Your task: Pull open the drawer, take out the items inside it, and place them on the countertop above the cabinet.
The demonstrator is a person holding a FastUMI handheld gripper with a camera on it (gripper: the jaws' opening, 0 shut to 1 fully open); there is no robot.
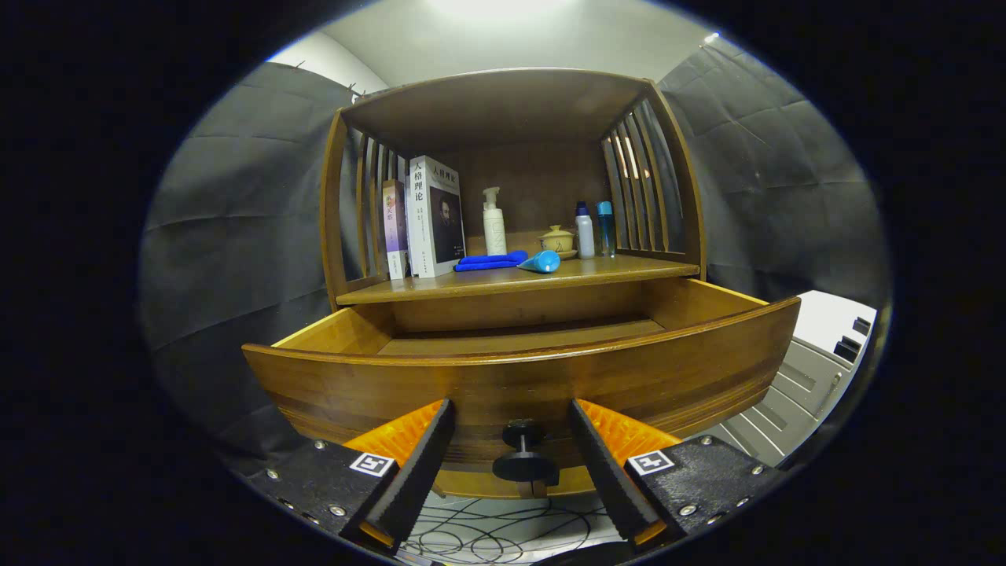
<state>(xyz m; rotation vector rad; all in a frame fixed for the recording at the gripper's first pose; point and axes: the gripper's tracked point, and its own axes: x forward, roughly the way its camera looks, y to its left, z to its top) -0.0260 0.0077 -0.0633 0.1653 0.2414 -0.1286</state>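
Tool-mounted, low — close to drawer (519, 377)

My gripper (511, 452) has two flat fingers (416, 472), ridged side plates, shiny screws, and a little square marker on each side.

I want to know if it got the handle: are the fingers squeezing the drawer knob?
No, the gripper is open, its fingers apart on either side of the knob.

drawer (519, 377): pulled out below the worktop (519, 277)
knob (524, 456): on the drawer front, between the spread fingers (424, 464), untouched
books (424, 220): upright at the worktop's left
cloth (489, 261): right of the books
pump bottle (493, 224): behind the cloth
lidded cup (556, 240): left of two small bottles (593, 229)
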